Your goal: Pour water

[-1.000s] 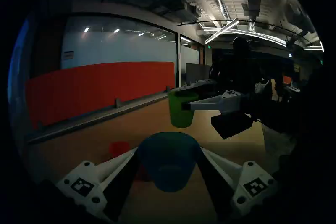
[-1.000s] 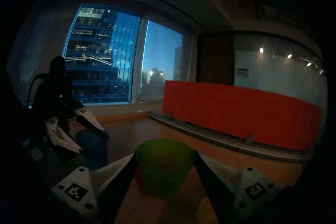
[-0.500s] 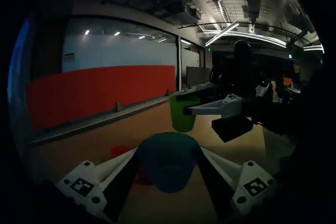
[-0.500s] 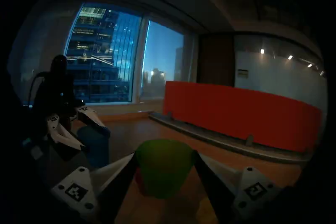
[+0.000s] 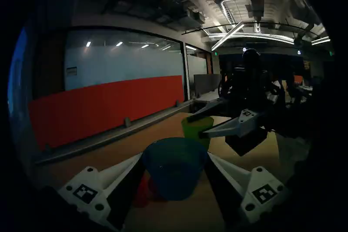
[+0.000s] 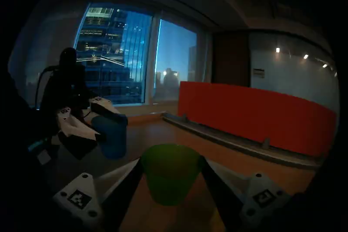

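Blue cup stands upright, gripped between the two fingers of the left claw over the wooden worktop. Green cup is clamped in the right claw, near the blue one but apart. A red object shows just beside the blue cup.

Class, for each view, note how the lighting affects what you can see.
Left gripper view: dim room, ceiling strip light glares, blue cup looks murky; right gripper view: backlit by the window, the person is a silhouette, green cup dull.
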